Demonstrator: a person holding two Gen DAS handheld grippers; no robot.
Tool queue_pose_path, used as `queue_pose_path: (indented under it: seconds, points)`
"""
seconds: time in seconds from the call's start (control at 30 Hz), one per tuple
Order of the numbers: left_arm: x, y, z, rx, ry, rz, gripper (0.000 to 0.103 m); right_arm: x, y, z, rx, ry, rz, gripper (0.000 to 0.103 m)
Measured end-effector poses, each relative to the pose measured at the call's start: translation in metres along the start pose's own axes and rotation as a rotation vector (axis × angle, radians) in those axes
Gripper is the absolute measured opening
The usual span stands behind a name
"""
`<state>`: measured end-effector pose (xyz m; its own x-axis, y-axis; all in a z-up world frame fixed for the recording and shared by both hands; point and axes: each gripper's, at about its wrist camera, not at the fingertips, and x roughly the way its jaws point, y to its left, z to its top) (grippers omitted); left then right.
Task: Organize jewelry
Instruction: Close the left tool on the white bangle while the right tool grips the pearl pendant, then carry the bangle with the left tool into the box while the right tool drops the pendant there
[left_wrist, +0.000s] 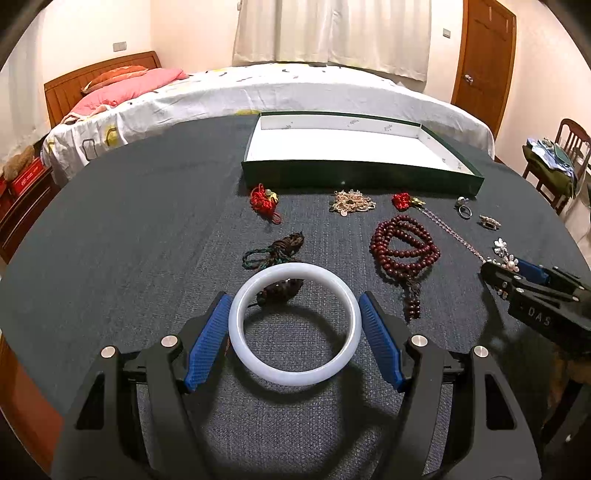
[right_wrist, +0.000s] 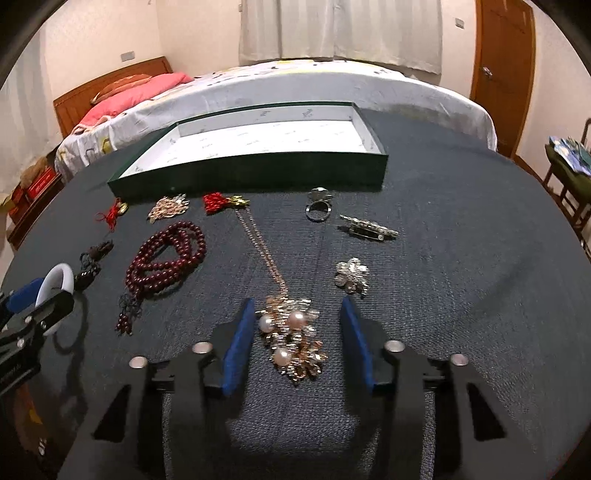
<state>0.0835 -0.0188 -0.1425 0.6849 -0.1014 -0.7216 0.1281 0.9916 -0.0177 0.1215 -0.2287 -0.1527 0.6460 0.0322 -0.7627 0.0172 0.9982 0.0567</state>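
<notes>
Left wrist view: left tongs (left_wrist: 294, 325) gaping around white bangle (left_wrist: 294, 325) lying on surface (left_wrist: 147, 221), dark beaded piece (left_wrist: 280, 290) half hiding behind its rim. Right tongs (right_wrist: 297, 341) gaping astride pearl pendant (right_wrist: 293, 338), green tray (right_wrist: 258, 168) sitting beyond.

Bed (left_wrist: 280, 92), drawn curtains (left_wrist: 332, 33), wooden door (left_wrist: 484, 62), perhaps a chair (left_wrist: 569, 147).

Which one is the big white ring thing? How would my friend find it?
Start at the green box at the far side of the dark table, then come straight back toward the left gripper. The white bangle sits between its blue fingers. It is the only smooth, plain white hoop; its neighbours are knotted cords and dark red beads.
</notes>
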Motion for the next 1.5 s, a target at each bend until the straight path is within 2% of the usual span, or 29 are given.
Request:
queue_pose_path:
  seconds: [0.03,0.07,0.23,0.87,1.23,1.5]
  points:
    - [0.000,0.000,0.000,0.001,-0.001,0.001,0.069,-0.001,0.000,-0.001,-0.003,-0.002,0.011,0.028]
    - [0.000,-0.001,0.001,0.002,0.000,0.000,0.069,-0.002,0.000,-0.001,0.001,-0.003,0.016,0.025]
    - [0.001,0.000,0.000,0.001,0.000,0.001,0.069,-0.007,-0.005,-0.002,0.040,-0.017,0.054,0.024]
    - [-0.018,0.002,0.015,-0.002,-0.062,0.009,0.069,-0.066,-0.002,0.045,0.016,-0.229,0.087,0.024]
    - [-0.027,0.003,0.022,0.003,-0.097,0.014,0.069,-0.088,0.003,0.067,0.000,-0.311,0.100,0.024]
    - [-0.033,0.002,0.028,0.012,-0.120,0.019,0.069,-0.093,0.003,0.076,0.004,-0.334,0.112,0.024]
